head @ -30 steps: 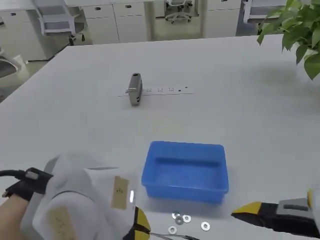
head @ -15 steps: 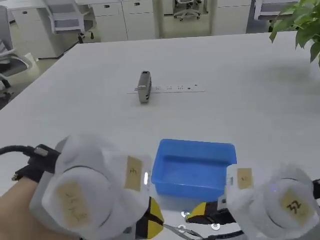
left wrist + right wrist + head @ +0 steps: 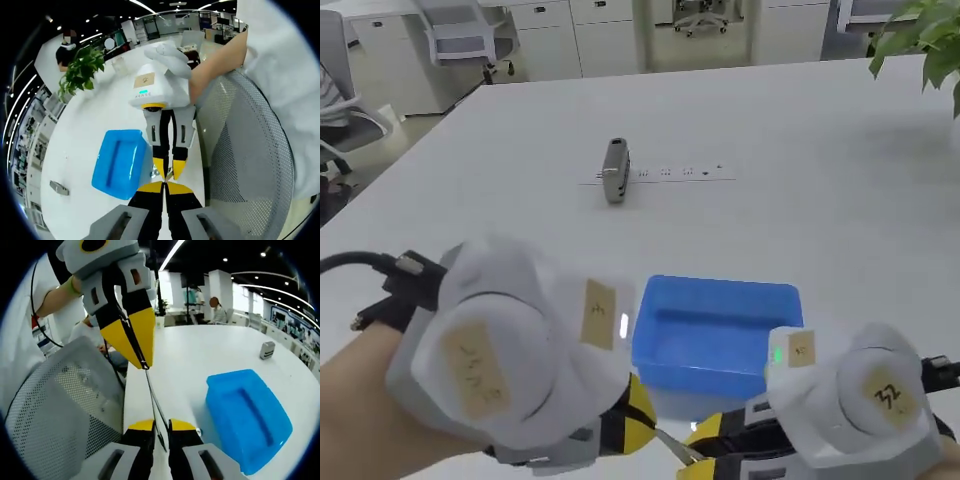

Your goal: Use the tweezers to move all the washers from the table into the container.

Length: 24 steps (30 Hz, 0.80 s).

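Left tool [image 3: 166,187] pinches tweezers [image 3: 150,385]; right tool [image 3: 161,426] jaws sit narrow around their tips, can't tell if gripping. Tag [image 3: 885,397] on right tool reads like "32". Washers [image 3: 152,173] lie on surface [image 3: 770,150] between blue container [image 3: 718,287] and near edge; far side wide open

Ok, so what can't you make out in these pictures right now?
- Washers: in the head view the left gripper and right gripper mostly cover them; in the left gripper view they are too small to count.
- Tweezers tip: in the right gripper view it lies low between that gripper's fingers; contact is unclear.
- Container near floor: in the head view, hidden by its front wall.
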Motion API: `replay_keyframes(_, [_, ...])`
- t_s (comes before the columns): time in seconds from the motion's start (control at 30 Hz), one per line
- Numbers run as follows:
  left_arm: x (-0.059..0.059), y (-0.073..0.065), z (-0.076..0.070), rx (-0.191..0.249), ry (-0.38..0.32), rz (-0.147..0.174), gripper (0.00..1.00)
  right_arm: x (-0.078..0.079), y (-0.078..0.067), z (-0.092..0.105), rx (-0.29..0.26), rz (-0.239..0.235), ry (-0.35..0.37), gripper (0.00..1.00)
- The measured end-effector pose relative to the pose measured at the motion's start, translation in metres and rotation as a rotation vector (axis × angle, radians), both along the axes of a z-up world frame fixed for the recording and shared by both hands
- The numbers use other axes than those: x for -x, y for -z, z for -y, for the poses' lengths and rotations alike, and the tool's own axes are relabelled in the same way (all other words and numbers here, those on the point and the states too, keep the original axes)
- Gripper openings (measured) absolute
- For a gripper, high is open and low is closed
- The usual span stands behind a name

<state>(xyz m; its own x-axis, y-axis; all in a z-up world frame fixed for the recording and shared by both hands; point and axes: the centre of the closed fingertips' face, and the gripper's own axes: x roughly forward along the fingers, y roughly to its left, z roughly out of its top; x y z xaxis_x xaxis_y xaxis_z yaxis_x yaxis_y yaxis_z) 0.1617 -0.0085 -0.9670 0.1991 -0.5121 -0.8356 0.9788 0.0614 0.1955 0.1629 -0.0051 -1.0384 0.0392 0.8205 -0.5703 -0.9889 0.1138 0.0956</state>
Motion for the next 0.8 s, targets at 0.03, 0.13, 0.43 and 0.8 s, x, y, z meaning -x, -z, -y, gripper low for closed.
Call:
replay_keyframes(0.03, [-0.001,-0.001,0.001,0.000,0.002,0.004,0.00,-0.001,-0.001,0.000,0.003,0.019,-0.003,0.05])
replay_keyframes(0.13, [-0.005,-0.003,0.005,-0.003,0.016,0.015,0.00,-0.004,-0.002,-0.002,0.015,0.080,-0.010,0.04])
replay_keyframes(0.43, [-0.006,-0.008,0.014,0.013,0.048,0.016,0.00,-0.011,-0.006,-0.005,0.000,0.135,-0.005,0.04])
replay_keyframes(0.8, [-0.007,-0.006,0.018,0.016,0.070,0.005,0.00,-0.012,-0.005,-0.010,-0.030,0.098,0.000,0.04])
